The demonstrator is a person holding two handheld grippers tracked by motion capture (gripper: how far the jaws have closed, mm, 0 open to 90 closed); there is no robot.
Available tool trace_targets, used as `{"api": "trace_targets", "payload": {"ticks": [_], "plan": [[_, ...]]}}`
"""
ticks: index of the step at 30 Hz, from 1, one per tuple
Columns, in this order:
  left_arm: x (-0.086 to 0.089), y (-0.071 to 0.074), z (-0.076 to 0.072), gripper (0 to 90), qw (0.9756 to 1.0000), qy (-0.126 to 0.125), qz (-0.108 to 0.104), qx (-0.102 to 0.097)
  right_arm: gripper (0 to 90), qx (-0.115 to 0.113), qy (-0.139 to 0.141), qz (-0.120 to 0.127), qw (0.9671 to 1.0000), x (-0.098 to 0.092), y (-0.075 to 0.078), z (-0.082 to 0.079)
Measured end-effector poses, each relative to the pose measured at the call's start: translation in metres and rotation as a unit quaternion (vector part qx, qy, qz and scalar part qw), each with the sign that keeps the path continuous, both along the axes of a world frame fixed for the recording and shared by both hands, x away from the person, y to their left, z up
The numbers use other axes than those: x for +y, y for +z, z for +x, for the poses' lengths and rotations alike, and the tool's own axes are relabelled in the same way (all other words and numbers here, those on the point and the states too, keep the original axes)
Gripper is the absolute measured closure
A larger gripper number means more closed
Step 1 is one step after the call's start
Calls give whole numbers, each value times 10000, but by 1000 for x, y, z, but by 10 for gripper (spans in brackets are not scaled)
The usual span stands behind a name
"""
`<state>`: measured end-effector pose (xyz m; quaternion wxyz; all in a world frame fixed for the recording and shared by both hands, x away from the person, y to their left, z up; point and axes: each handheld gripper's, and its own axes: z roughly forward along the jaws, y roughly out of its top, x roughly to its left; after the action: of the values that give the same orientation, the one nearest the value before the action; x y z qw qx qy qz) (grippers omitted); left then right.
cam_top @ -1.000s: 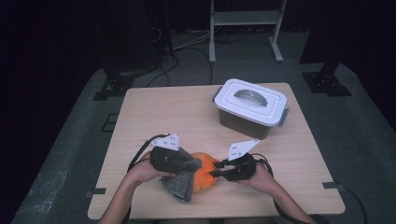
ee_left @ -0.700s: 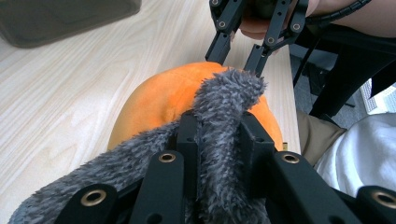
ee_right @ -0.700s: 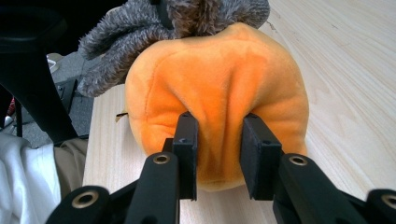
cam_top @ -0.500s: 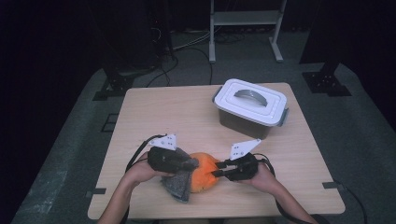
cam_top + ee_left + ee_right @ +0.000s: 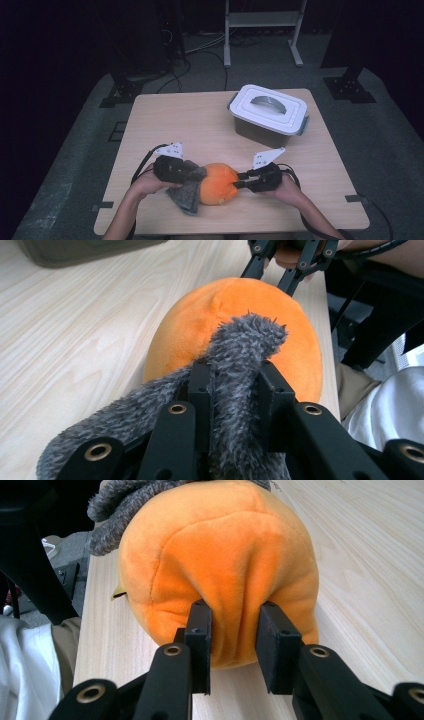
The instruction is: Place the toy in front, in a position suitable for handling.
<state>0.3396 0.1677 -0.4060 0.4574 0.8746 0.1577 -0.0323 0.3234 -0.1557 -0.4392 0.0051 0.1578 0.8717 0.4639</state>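
- Nearest the person, at 6 o'clock on the table [image 5: 165, 120], 2 hands hold 2 grippers that face each other across an orange plush toy [image 5: 218, 183].
- Left gripper [image 5: 192, 174] — its jaws are pinched on a fold of grey fuzzy cloth [image 5: 186, 196]; in the left gripper view the grey pile [image 5: 239, 390] bulges up between the 2 black jaws and lies against the orange plush [image 5: 240, 305].
- The rest of the grey cloth hangs from the plush's 8 o'clock side onto the tabletop.
- Right gripper [image 5: 237, 183] — its jaws are clamped on a pleat of the orange plush at its 3 o'clock side; the right gripper view shows the fabric [image 5: 220, 565] puckered between the 2 pads.
- The plush rests on the wood, between the grippers, touching both.
- Farther off, at 1 o'clock on the table, stands a grey storage box with a white lid [image 5: 269, 113], handle flat, well apart from the plush.
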Motion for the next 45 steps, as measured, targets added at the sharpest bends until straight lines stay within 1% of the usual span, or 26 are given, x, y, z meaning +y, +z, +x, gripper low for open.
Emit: {"api": "trace_targets", "payload": {"ticks": [1, 3, 5, 9, 10, 12, 14, 15, 17, 18, 20, 22, 24, 25, 29, 30, 32, 35, 38, 39, 43, 44, 45], "plan": [[-2, -1, -1, 725, 10000, -3, -13, -2, 648, -6, 15, -2, 10000, -1, 1, 0], [-6, -2, -2, 725, 10000, -50, -10, 3, 581, 56, 87, -1, 9999, -2, 2, 0], [-10, -3, -3, 725, 10000, -88, -35, 8, 518, 128, 154, -71, 9998, -3, 3, -1], [-18, -3, -6, 725, 9998, -182, -15, -15, 454, 48, 174, -102, 9998, -9, 5, -5], [-20, -3, -7, 725, 9998, -210, -51, -7, 444, 29, 181, -52, 9998, -10, 7, -6], [-26, -3, -8, 725, 9995, -292, -71, -4, 422, 41, 177, 152, 9997, -14, 12, -9], [-33, -3, -10, 725, 9993, -366, -103, -1, 369, 49, 225, 219, 9995, -14, 17, -10], [-37, -3, -10, 725, 9990, -436, -106, -6, 345, 60, 255, 206, 9994, -12, 17, -10], [-43, -3, -12, 725, 9986, -515, -115, -11, 321, 16, 273, 65, 9996, -8, 16, -11], [-45, -3, -13, 725, 9985, -530, -100, -20, 321, -42, 289, -38, 9996, -5, 12, -12], [-46, -2, -14, 724, 9984, -558, -48, -36, 345, -93, 260, -141, 9995, -3, 5, -15], [-44, -1, -13, 724, 9984, -556, -29, -68, 377, -49, 226, -123, 9997, -4, 2, -16], [-41, 0, -13, 724, 9985, -532, -27, -102, 390, -7, 211, -119, 9997, -7, 2, -16], [-38, 1, -12, 723, 9986, -497, 13, -154, 391, 13, 204, -104, 9997, -7, 2, -16], [-28, 1, -10, 721, 9994, -274, 98, -186, 387, 10, 208, -111, 9997, -7, 2, -16], [-26, 0, -9, 720, 9995, -250, 101, -164, 379, -4, 226, -114, 9997, -8, 3, -16], [-25, -2, -10, 721, 9995, -242, 103, -148, 365, -108, 242, -51, 9996, -9, 8, -15], [-27, -4, -12, 721, 9994, -339, -8, -80, 315, -247, 182, 26, 9995, -7, 13, -13], [-31, -5, -14, 719, 9992, -404, -18, -74, 272, -313, 175, -6, 9994, -1, 15, -12], [-32, -5, -15, 719, 9990, -435, -36, -43, 262, -320, 175, -1, 9993, 1, 14, -11], [-38, -13, -19, 719, 9983, -579, 5, 82, 249, -131, 264, -66, 9995, 8, 6, -9], [-38, -13, -19, 719, 9982, -586, -11, 89, 256, -52, 308, -96, 9995, 9, 4, -8], [-38, -13, -19, 719, 9983, -578, -28, 84, 290, -46, 315, -134, 9994, 10, 3, -8]]}}
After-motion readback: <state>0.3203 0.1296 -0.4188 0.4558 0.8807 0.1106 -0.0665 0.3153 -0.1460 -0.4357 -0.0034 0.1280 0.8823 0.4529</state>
